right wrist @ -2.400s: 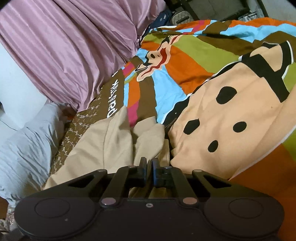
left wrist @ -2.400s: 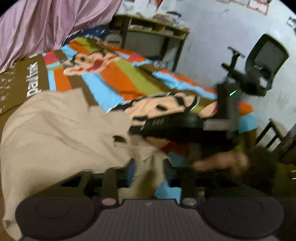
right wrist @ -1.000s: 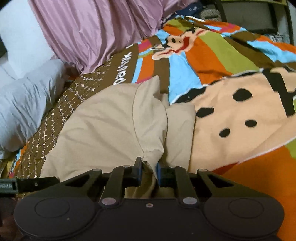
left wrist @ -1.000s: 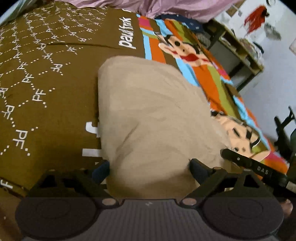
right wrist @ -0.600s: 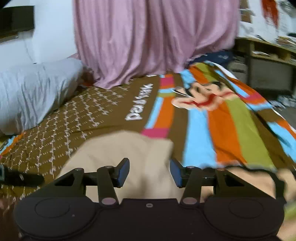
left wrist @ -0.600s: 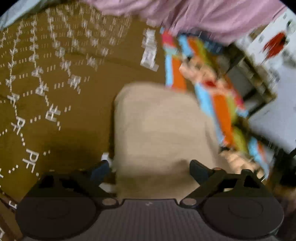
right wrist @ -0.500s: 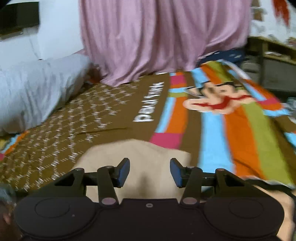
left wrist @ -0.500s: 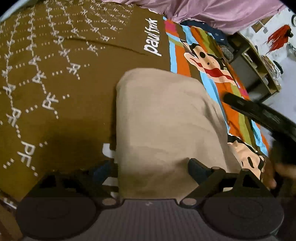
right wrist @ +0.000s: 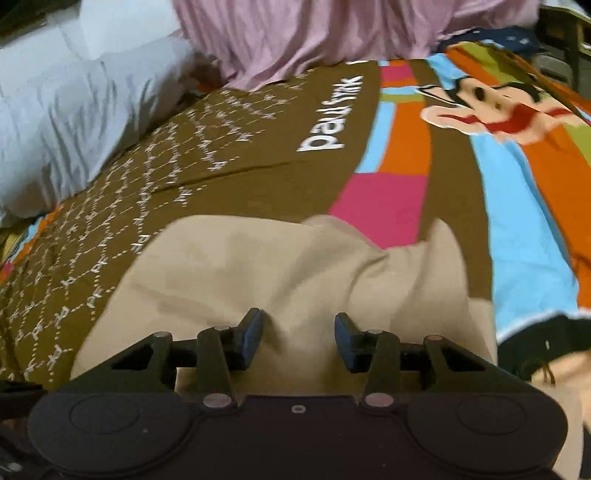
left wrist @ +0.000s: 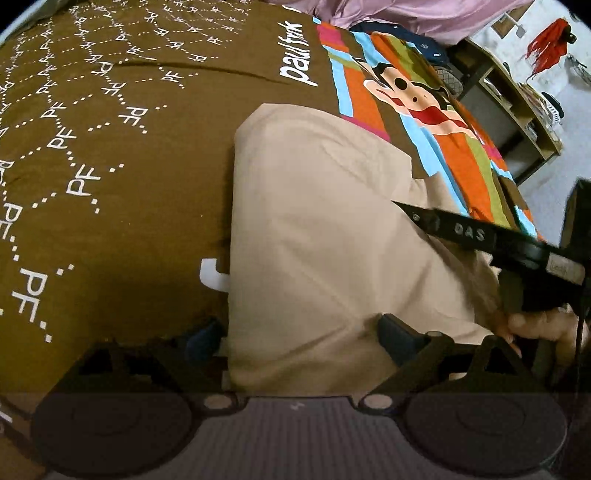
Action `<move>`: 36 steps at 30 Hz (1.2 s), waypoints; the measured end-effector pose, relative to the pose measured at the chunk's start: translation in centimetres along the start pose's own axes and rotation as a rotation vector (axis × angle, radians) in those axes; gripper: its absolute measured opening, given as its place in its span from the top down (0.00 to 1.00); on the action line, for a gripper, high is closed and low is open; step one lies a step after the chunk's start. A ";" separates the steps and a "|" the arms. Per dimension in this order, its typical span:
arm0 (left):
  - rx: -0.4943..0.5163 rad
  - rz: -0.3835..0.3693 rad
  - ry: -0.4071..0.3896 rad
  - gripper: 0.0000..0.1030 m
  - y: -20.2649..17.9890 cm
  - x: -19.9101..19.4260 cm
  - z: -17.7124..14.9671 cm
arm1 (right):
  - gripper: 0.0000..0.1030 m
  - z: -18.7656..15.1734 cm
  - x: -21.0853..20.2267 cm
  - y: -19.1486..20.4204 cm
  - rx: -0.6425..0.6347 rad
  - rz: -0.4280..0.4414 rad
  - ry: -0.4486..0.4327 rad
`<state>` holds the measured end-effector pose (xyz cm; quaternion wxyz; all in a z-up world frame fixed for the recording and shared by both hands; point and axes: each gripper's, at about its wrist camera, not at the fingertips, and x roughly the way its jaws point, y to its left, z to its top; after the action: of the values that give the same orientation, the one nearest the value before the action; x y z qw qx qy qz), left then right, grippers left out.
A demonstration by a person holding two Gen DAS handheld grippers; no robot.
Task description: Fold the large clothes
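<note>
A beige garment (left wrist: 332, 229) lies folded on a bed with a brown and striped cartoon cover (left wrist: 110, 147). My left gripper (left wrist: 299, 336) is open, its fingers spread wide at the garment's near edge, holding nothing. My right gripper (right wrist: 297, 336) is open and empty over the near part of the beige garment (right wrist: 295, 266). In the left wrist view the right gripper's black body (left wrist: 480, 236) hangs over the garment's right side, held by a hand (left wrist: 535, 325).
A grey pillow (right wrist: 66, 122) and a pink curtain (right wrist: 332, 29) stand at the head of the bed. A wooden shelf unit (left wrist: 517, 103) is beyond the bed's far side. The cover (right wrist: 480, 184) stretches right with bright stripes.
My right gripper let go of the beige cloth and opened, then moved back over the folded garment. My left gripper stayed open at the garment's edge.
</note>
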<state>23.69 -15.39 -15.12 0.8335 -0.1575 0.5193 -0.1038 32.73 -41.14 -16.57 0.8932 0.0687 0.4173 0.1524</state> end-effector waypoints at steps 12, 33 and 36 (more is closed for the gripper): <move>0.041 -0.083 0.010 0.07 -0.7 -4.7 -2.7 | 0.57 -6.2 -12.7 1.6 -0.011 -0.044 -0.063; 0.116 -0.034 0.026 0.05 -1.2 -4.9 -5.3 | 0.13 -9.4 -17.9 0.2 0.055 -0.148 -0.204; 0.116 -0.030 0.025 0.04 -1.3 -4.9 -5.3 | 0.12 -6.4 -16.4 -2.5 0.061 -0.141 -0.159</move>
<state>16.76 -15.79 -12.73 0.8331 -0.1151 0.5203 -0.1481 18.43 -48.96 -9.37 0.9295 0.0783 0.3534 0.0707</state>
